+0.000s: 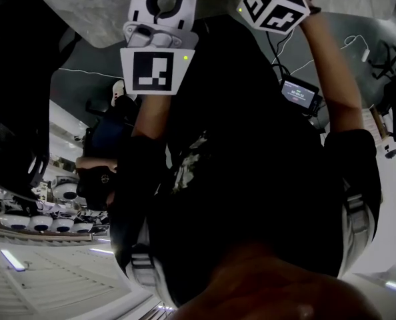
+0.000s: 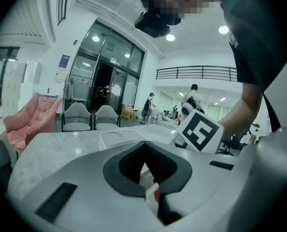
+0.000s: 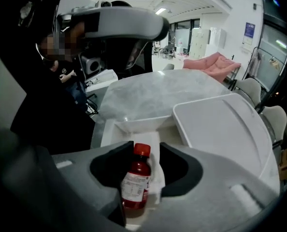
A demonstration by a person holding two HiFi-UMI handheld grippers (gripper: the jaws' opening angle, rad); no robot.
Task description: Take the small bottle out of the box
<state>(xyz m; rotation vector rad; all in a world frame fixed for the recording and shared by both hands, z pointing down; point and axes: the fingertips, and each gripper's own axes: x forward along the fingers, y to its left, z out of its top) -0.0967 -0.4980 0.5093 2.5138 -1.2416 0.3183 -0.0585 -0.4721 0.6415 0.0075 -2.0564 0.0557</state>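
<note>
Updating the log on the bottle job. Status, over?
Left gripper shut, empty. Right gripper open, straddling small bottle in box, gap on one side. Lid off, beside box; nothing blocking.

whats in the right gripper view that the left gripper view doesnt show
Only the right gripper view: the bottle in the box, between the right gripper's jaws, with a gap on one side.

Only the left gripper view: the left gripper, jaws together and empty, the right gripper's cube, and two grey chairs.

Both: the marble table, the pink seat and white plastic. In the left gripper view I cannot tell whether that plastic is the box or its lid.
</note>
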